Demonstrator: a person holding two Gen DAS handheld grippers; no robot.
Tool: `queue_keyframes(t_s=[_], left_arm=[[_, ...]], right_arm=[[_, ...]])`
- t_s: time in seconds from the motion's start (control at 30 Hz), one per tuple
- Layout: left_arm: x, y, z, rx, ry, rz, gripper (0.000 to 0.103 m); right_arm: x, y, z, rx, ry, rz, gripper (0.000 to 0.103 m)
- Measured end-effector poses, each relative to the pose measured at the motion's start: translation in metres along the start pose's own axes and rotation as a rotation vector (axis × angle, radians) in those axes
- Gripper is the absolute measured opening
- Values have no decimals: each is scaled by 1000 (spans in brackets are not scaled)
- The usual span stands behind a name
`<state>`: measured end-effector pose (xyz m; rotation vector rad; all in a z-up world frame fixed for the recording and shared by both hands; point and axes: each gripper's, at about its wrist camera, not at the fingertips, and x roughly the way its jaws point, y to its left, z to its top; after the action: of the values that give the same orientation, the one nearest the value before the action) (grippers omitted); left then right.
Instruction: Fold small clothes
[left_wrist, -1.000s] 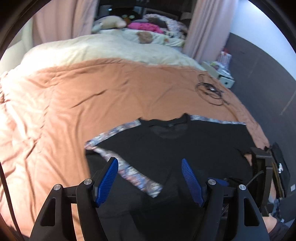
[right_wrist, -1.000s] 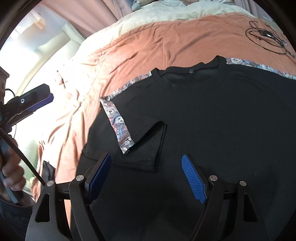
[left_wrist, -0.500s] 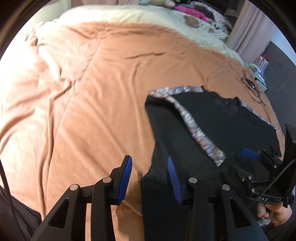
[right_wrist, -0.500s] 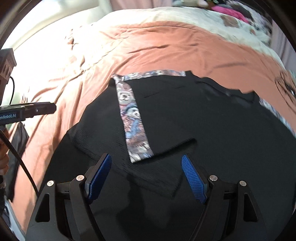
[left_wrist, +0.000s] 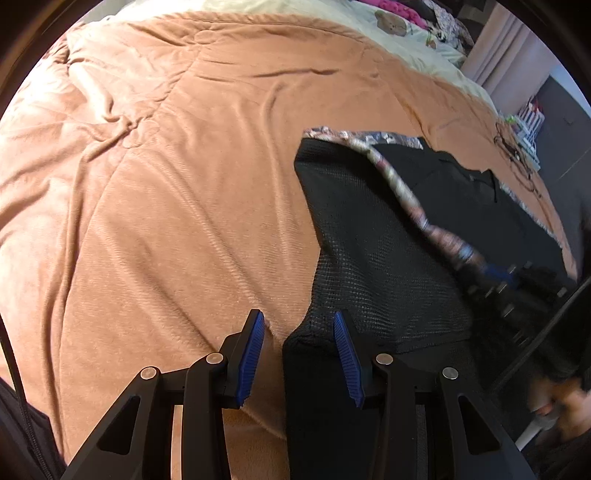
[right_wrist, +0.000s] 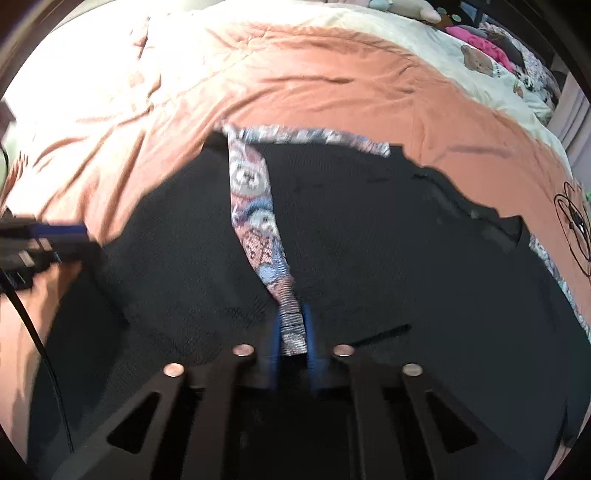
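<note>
While its blue pads (right_wrist: 309, 347) pinch the end of a patterned trim band (right_wrist: 258, 229), the right tool (right_wrist: 292, 341) is clenched on that strip, which runs away from the tool up toward the far shoulder of a black shirt (right_wrist: 406, 280). The band carries a pale cartoon print and belongs to a sleeve folded inward across the shirt's body. The shirt lies spread on a bed covered by an orange-brown blanket (right_wrist: 314, 81), with its neckline at the far right and a second stretch of patterned trim along the far edge.

In the left wrist view, the left tool (left_wrist: 298, 356) stands partly spread over the near left side of the shirt (left_wrist: 373, 258). Its right pad rests against the black mesh fabric, where a small bump of cloth rises at the shirt's side edge, and the left pad (left_wrist: 251, 354) hangs over bare blanket (left_wrist: 166, 184); the pads do not press on the cloth from both sides. Beyond, the folded sleeve's trim (left_wrist: 406, 192) slants down to the right, where the right tool shows as a blur.

At the far end of the bed lie a cream duvet (right_wrist: 424, 40) and a tangle of pink clothing (right_wrist: 487, 44). A coiled black cable (right_wrist: 572, 225) rests on the blanket at the far right.
</note>
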<state>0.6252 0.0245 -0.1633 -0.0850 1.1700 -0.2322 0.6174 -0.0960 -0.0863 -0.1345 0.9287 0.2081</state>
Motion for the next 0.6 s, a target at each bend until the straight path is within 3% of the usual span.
queue_keyframes(t_s=[0.23, 0.4, 0.43, 0.5, 0.53, 0.6], left_arm=[[14, 0, 2, 7, 14, 23, 42], [18, 0, 5, 8, 15, 36, 42], [18, 1, 5, 8, 13, 39, 42], [18, 2, 5, 6, 10, 39, 42], [19, 3, 5, 5, 9, 38, 42], [20, 3, 4, 2, 6, 36, 42]], right_arm=[[-13, -53, 29, 128, -67, -20, 5], [4, -92, 37, 256, -32, -82, 7], [7, -101, 34, 283, -27, -81, 14], [11, -110, 28, 320, -22, -46, 50], [11, -114, 21, 345, -32, -13, 73], [10, -117, 12, 362, -47, 19, 74]])
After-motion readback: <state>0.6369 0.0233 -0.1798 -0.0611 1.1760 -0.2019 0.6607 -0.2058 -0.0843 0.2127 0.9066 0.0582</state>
